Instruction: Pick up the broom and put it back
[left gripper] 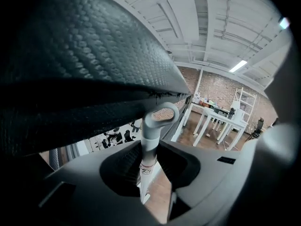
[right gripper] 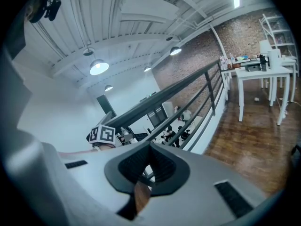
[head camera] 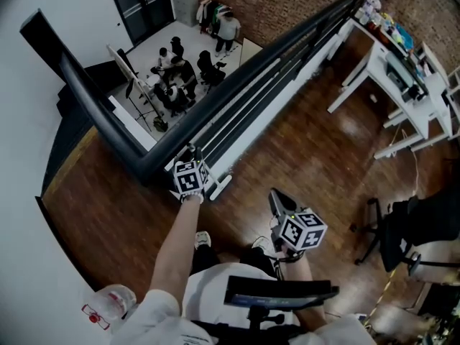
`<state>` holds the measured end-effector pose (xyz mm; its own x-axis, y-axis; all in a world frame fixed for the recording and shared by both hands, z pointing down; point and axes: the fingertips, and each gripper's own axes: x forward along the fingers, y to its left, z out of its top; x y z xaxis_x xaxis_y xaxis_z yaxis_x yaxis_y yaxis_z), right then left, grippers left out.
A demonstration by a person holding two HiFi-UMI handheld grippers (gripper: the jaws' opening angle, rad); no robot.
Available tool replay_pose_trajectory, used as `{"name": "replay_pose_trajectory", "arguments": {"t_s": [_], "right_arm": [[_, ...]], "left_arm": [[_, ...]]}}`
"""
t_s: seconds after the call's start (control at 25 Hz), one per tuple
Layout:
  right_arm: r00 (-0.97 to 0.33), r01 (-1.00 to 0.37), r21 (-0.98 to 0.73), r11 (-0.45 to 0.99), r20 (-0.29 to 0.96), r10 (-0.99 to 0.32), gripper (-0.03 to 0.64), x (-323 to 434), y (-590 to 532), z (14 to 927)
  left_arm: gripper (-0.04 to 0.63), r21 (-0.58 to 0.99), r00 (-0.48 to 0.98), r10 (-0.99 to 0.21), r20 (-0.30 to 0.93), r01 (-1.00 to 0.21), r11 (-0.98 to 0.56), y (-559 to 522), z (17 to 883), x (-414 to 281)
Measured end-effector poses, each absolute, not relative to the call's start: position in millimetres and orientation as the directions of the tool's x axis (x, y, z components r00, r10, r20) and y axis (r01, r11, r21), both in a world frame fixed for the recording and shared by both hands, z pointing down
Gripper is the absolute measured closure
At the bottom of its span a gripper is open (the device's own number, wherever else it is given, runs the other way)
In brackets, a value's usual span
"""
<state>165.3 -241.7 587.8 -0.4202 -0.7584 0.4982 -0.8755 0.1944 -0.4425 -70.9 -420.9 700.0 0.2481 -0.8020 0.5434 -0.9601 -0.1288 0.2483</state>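
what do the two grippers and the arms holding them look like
The left gripper and right gripper both have pale grey moulded jaws with black ribbed pads. Each carries a white cube printed with black square markers. The person wears a white top with short sleeves.

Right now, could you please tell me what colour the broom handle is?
The broom handle is white, clearest in the left gripper view.
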Motion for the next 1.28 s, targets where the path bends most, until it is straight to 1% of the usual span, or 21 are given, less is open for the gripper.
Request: {"name": "replay_pose_trajectory", "arguments": {"t_s": [0.24,0.32,0.4,0.44,0.6,0.72,0.76,0.8,0.84,0.88,1.0,1.16,1.28], "right_arm": [[-0.426,-0.878,-0.43,0.209,0.506,-0.75,0.6,149.4,-246.9,582.5],[-0.424,-0.881,-0.424,0.211,0.506,-0.751,0.6,145.5,-247.6,579.7],[-0.421,-0.883,-0.417,0.214,0.504,-0.755,0.6,142.0,-247.8,576.3],[-0.42,-0.884,-0.413,0.218,0.501,-0.757,0.6,139.1,-248.0,574.2],[-0.417,-0.887,-0.402,0.227,0.485,-0.769,0.6,117.3,-247.0,563.0],[-0.405,-0.892,-0.395,0.221,0.478,-0.779,0.6,97.8,-243.6,557.9],[-0.398,-0.893,-0.395,0.214,0.476,-0.784,0.6,93.1,-241.7,557.9],[-0.39,-0.895,-0.397,0.204,0.474,-0.79,0.6,90.1,-238.8,558.9],[-0.381,-0.896,-0.4,0.192,0.471,-0.796,0.6,88.0,-234.9,560.5],[-0.373,-0.897,-0.402,0.182,0.47,-0.8,0.6,85.6,-230.3,562.6],[-0.372,-0.897,-0.402,0.182,0.466,-0.803,0.6,73.2,-215.5,565.2],[-0.399,-0.891,-0.395,0.224,0.445,-0.802,0.599,57.1,-190.0,552.5],[-0.415,-0.887,-0.387,0.251,0.431,-0.801,0.598,63.8,-166.5,545.4]], "left_arm": [[0.488,0.246,0.252,-0.812,0.527,-0.959,-0.139,-422.2,695.9,-77.4],[0.446,0.245,0.254,-0.818,0.517,-0.959,-0.143,-418.7,694.2,-79.5],[0.446,0.248,0.262,-0.819,0.51,-0.957,-0.152,-410.9,693.2,-80.9],[0.435,0.253,0.27,-0.818,0.509,-0.955,-0.158,-405.8,692.8,-82.2],[0.431,0.283,0.318,-0.804,0.502,-0.939,-0.195,-375.8,686.1,-90.2],[0.433,0.323,0.386,-0.802,0.455,-0.911,-0.255,-347.3,668.3,-95.6],[0.466,0.338,0.415,-0.804,0.425,-0.897,-0.284,-337.5,659.0,-96.2],[0.564,0.348,0.443,-0.805,0.395,-0.883,-0.315,-327.4,649.6,-95.4],[0.583,0.353,0.468,-0.803,0.37,-0.87,-0.344,-317.2,640.7,-93.9],[0.592,0.351,0.488,-0.798,0.353,-0.86,-0.37,-307.2,631.9,-92.8],[0.594,0.354,0.525,-0.794,0.308,-0.838,-0.416,-278.3,601.5,-97.5],[0.594,0.376,0.552,-0.794,0.253,-0.813,-0.446,-231.3,563.2,-110.4],[0.594,0.405,0.581,-0.78,0.233,-0.787,-0.466,-195.1,548.1,-98.9]]}}
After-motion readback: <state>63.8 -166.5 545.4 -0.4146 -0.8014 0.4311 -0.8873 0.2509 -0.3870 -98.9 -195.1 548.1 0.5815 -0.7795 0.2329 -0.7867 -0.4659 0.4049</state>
